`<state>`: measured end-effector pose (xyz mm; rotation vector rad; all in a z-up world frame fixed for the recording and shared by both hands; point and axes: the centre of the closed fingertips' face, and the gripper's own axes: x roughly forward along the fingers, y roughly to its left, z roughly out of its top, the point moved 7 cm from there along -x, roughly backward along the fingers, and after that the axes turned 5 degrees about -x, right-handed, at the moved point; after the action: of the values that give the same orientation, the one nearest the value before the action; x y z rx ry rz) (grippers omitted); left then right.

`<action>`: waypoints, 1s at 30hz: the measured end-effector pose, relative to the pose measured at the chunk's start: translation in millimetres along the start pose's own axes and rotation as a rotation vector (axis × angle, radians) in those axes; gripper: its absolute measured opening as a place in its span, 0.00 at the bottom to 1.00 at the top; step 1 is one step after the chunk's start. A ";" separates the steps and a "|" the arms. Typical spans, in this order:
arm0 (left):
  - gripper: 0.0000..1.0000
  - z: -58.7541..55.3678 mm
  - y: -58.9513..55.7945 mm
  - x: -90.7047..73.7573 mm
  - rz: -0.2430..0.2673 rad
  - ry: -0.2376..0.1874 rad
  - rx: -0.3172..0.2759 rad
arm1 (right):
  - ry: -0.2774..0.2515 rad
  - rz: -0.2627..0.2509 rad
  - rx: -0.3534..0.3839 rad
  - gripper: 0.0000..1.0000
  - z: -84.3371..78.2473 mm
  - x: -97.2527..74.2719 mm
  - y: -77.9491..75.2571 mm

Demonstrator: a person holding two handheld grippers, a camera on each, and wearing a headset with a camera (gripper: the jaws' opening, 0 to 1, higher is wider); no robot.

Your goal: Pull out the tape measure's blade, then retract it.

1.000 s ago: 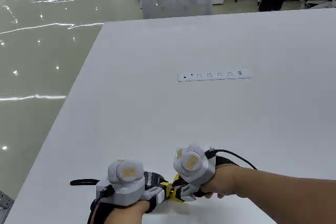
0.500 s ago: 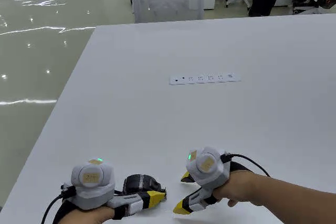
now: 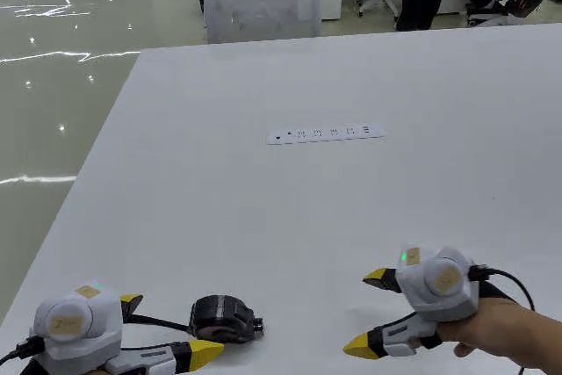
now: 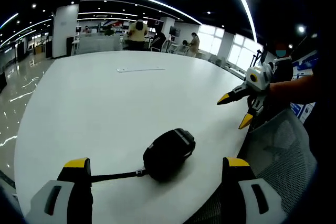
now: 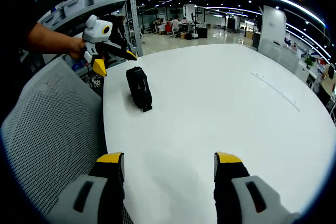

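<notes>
Tape measure [image 4: 169, 153] at 12 o'clock off my left gripper [image 3: 167, 329], close — fingers spread, empty. Right gripper [image 3: 367, 312] spread too — it's well off at 11 o'clock; left's nearer.

A white bench [image 3: 263, 208] is seen, its top plain and smooth. A black tape measure [image 3: 222, 318] is laid on it near the front edge, its black strap [image 3: 158, 323] stretched out beside it. A white power strip [image 3: 324, 133] is laid well apart, toward the middle.
</notes>
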<state>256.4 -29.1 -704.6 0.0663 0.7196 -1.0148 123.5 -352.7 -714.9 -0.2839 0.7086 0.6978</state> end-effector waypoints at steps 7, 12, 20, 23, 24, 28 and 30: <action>1.00 -7.8 -0.9 -7.6 -0.005 -0.014 0.008 | -0.034 -0.111 0.039 0.77 -18.2 -41.7 -9.6; 1.00 -2.7 -7.7 -13.5 0.013 -0.047 0.020 | -0.070 -0.188 0.067 0.92 -35.6 -66.8 -12.4; 1.00 -3.4 -10.8 -19.0 0.004 -0.047 0.004 | -0.070 -0.224 0.159 0.98 -69.3 -95.2 -12.5; 1.00 -7.4 -14.2 -19.0 0.005 -0.027 0.036 | -0.067 -0.230 0.151 1.00 -74.7 -103.7 -9.8; 1.00 -7.6 -15.5 -19.4 0.000 -0.026 0.040 | -0.064 -0.234 0.150 1.00 -76.4 -105.9 -10.1; 1.00 -4.6 -20.8 -21.7 -0.001 -0.034 0.048 | -0.073 -0.231 0.170 1.00 -84.1 -112.5 -10.1; 1.00 -4.1 -21.2 -22.6 0.002 -0.038 0.049 | -0.068 -0.222 0.161 1.00 -85.4 -111.9 -7.3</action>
<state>230.3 -22.2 -689.0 0.0903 0.6602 -1.0290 24.5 -452.1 -701.4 -0.1864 0.6531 0.4346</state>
